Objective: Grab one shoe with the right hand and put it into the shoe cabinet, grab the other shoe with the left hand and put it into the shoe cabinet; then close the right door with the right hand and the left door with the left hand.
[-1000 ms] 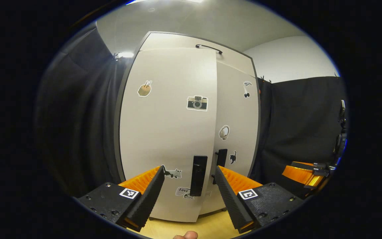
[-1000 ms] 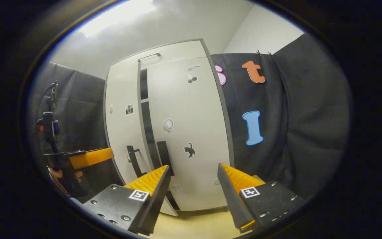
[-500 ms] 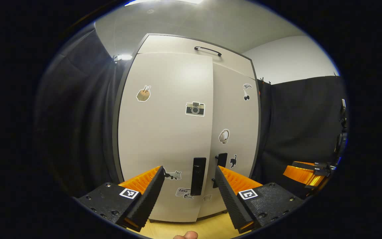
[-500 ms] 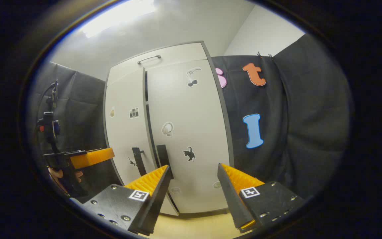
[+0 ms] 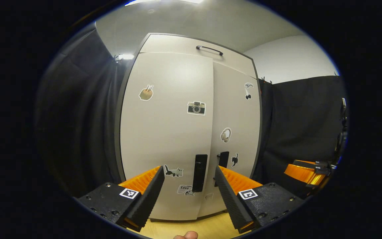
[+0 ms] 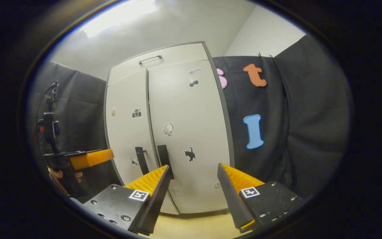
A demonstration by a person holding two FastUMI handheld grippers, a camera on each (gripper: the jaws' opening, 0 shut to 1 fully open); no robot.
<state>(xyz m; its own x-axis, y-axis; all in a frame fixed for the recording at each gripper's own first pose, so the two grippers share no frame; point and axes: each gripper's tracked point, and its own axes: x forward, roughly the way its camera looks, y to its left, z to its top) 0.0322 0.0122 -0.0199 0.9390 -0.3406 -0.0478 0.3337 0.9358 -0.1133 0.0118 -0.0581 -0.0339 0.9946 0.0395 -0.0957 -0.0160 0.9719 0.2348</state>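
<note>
The white shoe cabinet point(image 5: 164, 132) stands straight ahead, its left door point(image 5: 158, 139) and right door point(image 5: 239, 113) both flush shut and covered in small stickers. Two dark upright handles point(image 5: 200, 172) point(image 5: 223, 159) sit side by side at the seam. My left gripper point(image 5: 189, 189) is open and empty, a short way in front of the left handle. In the right gripper view the same cabinet point(image 6: 187, 116) has no gap at the seam. My right gripper point(image 6: 193, 186) is open and empty before the right door. The doors hide what is inside.
A drawer front with a thin handle point(image 5: 209, 49) tops the cabinet. Black cloth walls flank it on both sides. Pale wooden floor point(image 5: 191, 227) runs under the cabinet. The right gripper point(image 5: 305, 169) shows at the far right, the left gripper point(image 6: 90, 158) with a hand at the far left.
The left door has swung fully shut, and the dark gap between the doors is gone. Both grippers have stayed open and nearly in place.
</note>
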